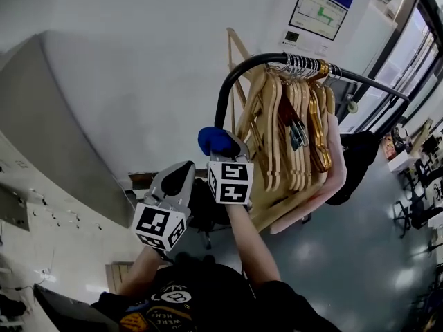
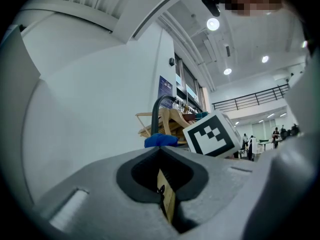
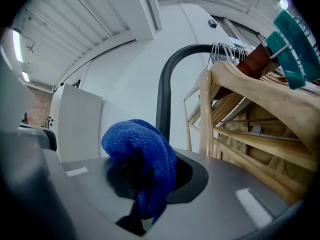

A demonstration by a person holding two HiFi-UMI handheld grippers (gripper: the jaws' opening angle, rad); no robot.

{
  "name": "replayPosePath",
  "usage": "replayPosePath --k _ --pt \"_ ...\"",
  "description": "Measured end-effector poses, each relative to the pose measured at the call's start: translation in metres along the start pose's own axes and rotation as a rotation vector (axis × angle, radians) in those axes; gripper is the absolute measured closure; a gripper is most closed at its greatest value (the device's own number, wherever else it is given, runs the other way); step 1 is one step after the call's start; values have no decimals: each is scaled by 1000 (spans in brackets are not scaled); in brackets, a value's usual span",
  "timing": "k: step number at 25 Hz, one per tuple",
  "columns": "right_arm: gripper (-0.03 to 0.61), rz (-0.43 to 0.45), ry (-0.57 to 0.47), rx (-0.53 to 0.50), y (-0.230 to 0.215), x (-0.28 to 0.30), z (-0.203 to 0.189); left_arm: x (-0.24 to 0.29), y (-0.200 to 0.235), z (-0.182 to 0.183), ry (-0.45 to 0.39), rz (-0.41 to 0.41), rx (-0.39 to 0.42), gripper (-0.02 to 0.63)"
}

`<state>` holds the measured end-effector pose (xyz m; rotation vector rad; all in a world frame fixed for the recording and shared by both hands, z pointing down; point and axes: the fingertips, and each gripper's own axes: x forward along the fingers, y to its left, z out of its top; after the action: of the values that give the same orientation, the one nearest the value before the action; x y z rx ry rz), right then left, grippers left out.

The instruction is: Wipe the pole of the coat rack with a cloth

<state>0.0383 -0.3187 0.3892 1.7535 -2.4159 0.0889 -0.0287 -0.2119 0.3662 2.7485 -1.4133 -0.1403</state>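
Observation:
The coat rack's black pole (image 1: 227, 88) rises and bends right into a rail. In the head view my right gripper (image 1: 220, 144) is shut on a bunched blue cloth (image 1: 214, 140), which sits against or just before the pole's upright part; contact cannot be told. The right gripper view shows the cloth (image 3: 142, 154) bulging out of the jaws, with the pole (image 3: 164, 99) straight behind it. My left gripper (image 1: 181, 173) is lower left of the right one, jaws together and holding nothing. In the left gripper view, the cloth (image 2: 161, 140) and pole (image 2: 156, 116) lie ahead of the shut left gripper (image 2: 162, 184).
Many wooden hangers (image 1: 291, 130) crowd the rail just right of the pole, with a pink garment (image 1: 329, 178) and a dark one (image 1: 356, 161) behind them. A white wall (image 1: 138, 81) stands behind the rack. Chairs and desks (image 1: 415, 206) are at the far right.

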Motion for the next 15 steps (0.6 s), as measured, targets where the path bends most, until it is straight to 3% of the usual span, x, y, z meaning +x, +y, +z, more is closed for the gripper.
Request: replayPosePath --k 6,15 --pt "517 23 -25 19 -5 -3 25 -7 6 1 -5 6 -6 611" --pt "515 50 -186 -10 -11 -12 133 -8 3 4 -19 -11 -13 611"
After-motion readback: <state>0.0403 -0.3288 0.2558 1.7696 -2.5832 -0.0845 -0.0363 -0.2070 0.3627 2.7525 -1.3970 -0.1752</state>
